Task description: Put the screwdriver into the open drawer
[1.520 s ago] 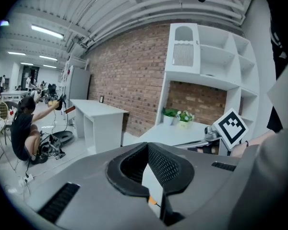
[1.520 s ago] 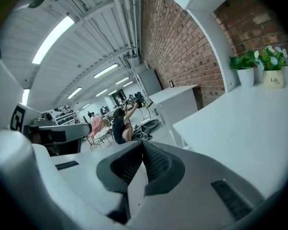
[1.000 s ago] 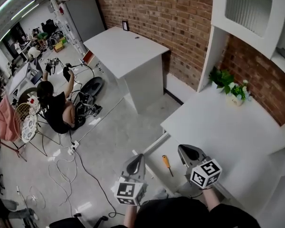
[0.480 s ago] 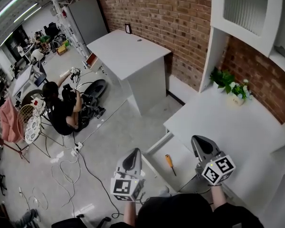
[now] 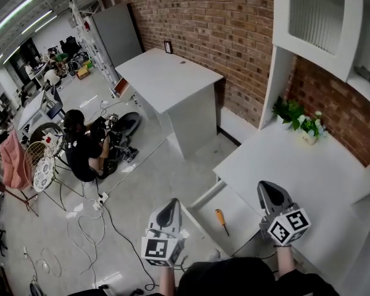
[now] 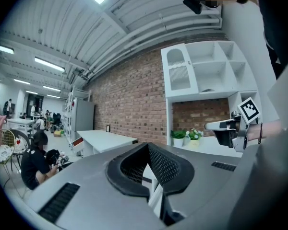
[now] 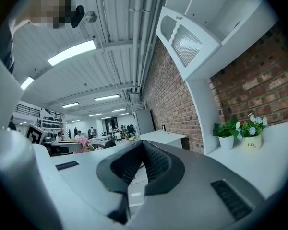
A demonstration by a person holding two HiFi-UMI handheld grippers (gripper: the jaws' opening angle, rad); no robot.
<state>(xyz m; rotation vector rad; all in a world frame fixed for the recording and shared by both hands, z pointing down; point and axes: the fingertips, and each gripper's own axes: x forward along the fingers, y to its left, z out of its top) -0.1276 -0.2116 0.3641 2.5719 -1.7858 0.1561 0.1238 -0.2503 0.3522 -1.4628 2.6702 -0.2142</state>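
Brick walls and a white desk (image 5: 308, 165) filled the head view; the screwdriver (image 5: 221, 220) lay in the open drawer (image 5: 239, 206) (job apparently done). Left gripper view: left gripper (image 6: 149, 152) jaws together, empty. Right gripper view: right gripper (image 7: 143, 150) likewise closed on nothing, held clear.

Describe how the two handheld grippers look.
The left gripper and right gripper are smooth grey shells tapering to a point, their jaws lined with black dimpled pads. Each carries a white cube printed with black square markers at its rear.
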